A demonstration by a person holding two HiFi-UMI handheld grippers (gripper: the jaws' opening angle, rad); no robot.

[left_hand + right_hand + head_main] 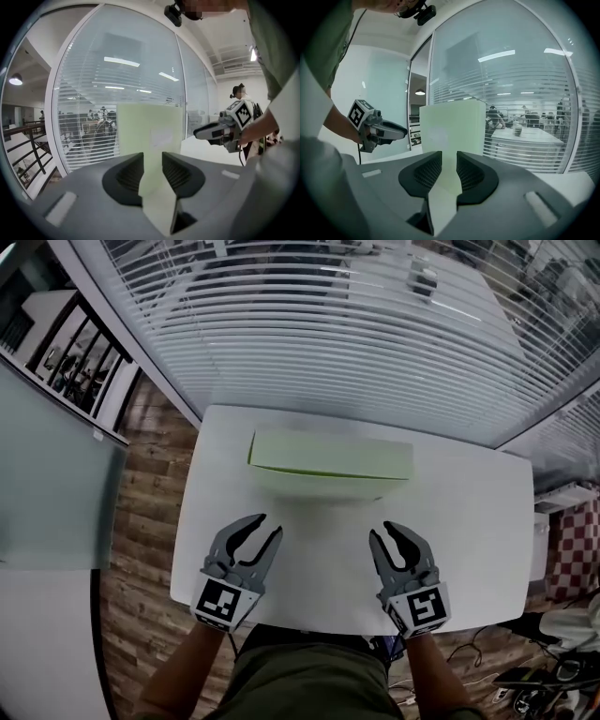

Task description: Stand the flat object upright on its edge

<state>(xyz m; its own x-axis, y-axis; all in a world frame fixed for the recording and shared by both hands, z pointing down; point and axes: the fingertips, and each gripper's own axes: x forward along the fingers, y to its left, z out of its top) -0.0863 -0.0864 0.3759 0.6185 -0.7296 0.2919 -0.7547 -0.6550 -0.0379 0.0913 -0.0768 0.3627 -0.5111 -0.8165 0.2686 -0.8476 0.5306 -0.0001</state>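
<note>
Green box (pixel 330 457) stands upright on its long edge at far-middle of the white table (pixel 469 549).
L gripper (pixel 270 526) and R gripper (pixel 381 531) hover near the front edge, well apart from it. Jaws of both are a little apart, nothing btw the pads. I judge the hands are clear so the box balances alone. Pale label (pixel 161 137) is too faint to read; no brand visible.
</note>
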